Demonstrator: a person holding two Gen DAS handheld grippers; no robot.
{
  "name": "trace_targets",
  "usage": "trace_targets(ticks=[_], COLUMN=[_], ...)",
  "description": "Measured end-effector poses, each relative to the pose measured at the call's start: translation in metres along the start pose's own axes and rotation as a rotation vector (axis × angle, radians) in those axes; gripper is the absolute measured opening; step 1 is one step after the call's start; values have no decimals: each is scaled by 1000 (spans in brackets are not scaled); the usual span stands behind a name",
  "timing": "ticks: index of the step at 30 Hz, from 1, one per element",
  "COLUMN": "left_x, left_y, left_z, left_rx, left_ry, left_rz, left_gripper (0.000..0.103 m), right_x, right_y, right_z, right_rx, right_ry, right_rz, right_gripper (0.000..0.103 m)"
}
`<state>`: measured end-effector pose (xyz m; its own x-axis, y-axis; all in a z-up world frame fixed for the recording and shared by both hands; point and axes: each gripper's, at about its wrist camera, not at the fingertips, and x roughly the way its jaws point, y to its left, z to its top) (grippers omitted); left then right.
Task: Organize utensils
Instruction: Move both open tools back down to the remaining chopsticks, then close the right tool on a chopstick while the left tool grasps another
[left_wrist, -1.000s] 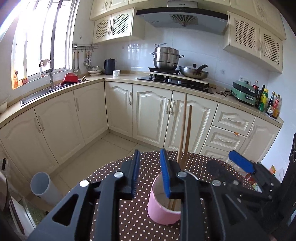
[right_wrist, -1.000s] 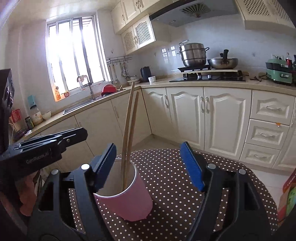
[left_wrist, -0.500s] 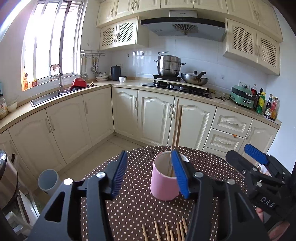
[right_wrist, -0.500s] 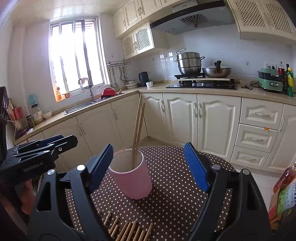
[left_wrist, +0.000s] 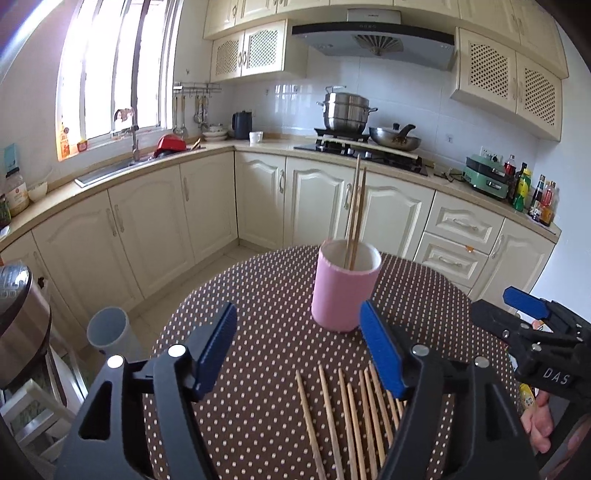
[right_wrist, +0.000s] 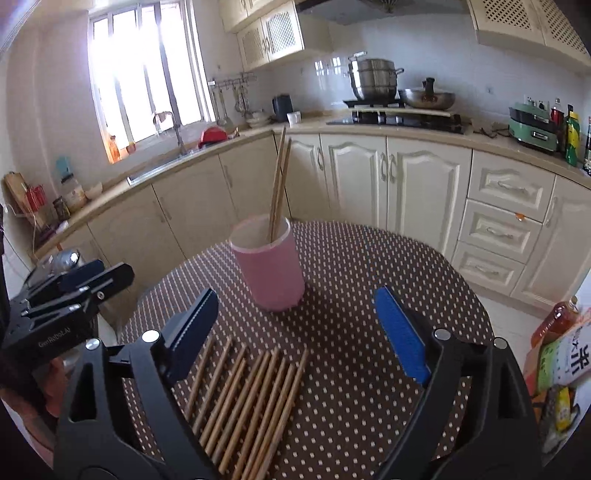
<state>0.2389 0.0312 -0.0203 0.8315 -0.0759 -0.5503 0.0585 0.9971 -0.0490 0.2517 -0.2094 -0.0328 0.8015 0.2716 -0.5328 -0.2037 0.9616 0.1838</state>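
Hovering above the dotted table (left_wrist: 258, 295), we held the left gripper (left_wrist: 299, 347) and the right gripper (right_wrist: 295, 325) with jaws apart and empty. A pink cup (left_wrist: 345, 291) stood upright toward the table's far side, two chopsticks (left_wrist: 355, 218) leaning inside it. Loose chopsticks (right_wrist: 243, 398) lay side by side on the cloth nearest us, below both grippers. Nothing stood between them and the cup. Cream cabinets (left_wrist: 325, 203) lined the far wall.
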Motion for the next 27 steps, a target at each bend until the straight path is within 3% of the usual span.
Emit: trace_targets(ticks=[15, 27], left_x=[23, 44], left_y=[30, 28], left_z=[-65, -94], left_rx=[-61, -103], left_ry=[159, 248], left_rz=[19, -15], left_gripper=[68, 68], right_x=[56, 84], right_y=[-13, 6], right_z=[-82, -105], right_rx=[25, -76], right_ry=[280, 363], right_rz=[-121, -213], right_gripper=[86, 82])
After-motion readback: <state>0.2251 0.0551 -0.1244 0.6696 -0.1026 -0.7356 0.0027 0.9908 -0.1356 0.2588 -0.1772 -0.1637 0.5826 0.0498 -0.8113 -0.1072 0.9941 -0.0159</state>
